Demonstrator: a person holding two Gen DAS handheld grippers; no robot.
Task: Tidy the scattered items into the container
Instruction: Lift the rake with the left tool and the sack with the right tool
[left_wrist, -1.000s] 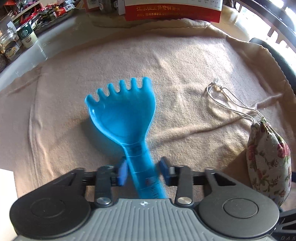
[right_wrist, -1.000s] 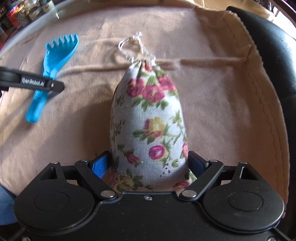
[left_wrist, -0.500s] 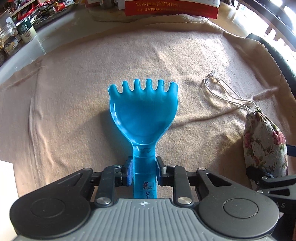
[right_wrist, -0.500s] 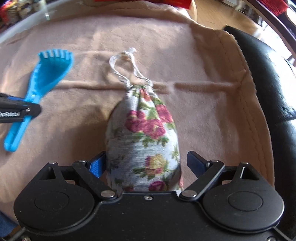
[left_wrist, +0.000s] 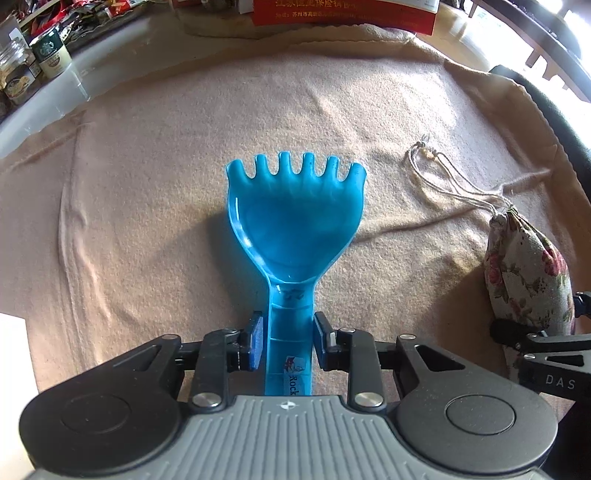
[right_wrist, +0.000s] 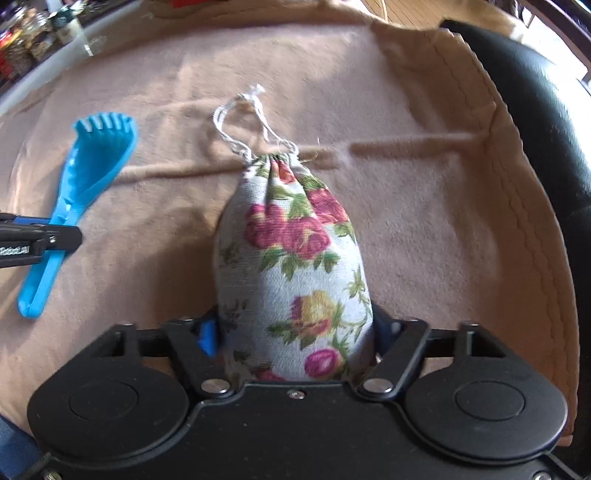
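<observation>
Scattered items here are two, and each one sits inside a claw. The left gripper (left_wrist: 288, 341) is clamped on the handle of the blue plastic rake-shaped scoop (left_wrist: 293, 218), whose toothed head lies forward on the beige fleece blanket (left_wrist: 147, 184); holding the thin handle gives control of the whole piece. The right gripper (right_wrist: 295, 339) has just been closing and now presses the lower part of the floral cloth drawstring pouch (right_wrist: 291, 258), with the white cord (right_wrist: 240, 114) lying loose ahead. No container shows in either view. I judge both lifts are ready. Open blanket lies ahead of both; a black chair (right_wrist: 546, 110) borders the right edge, and jars (left_wrist: 48, 55) stand far left.
</observation>
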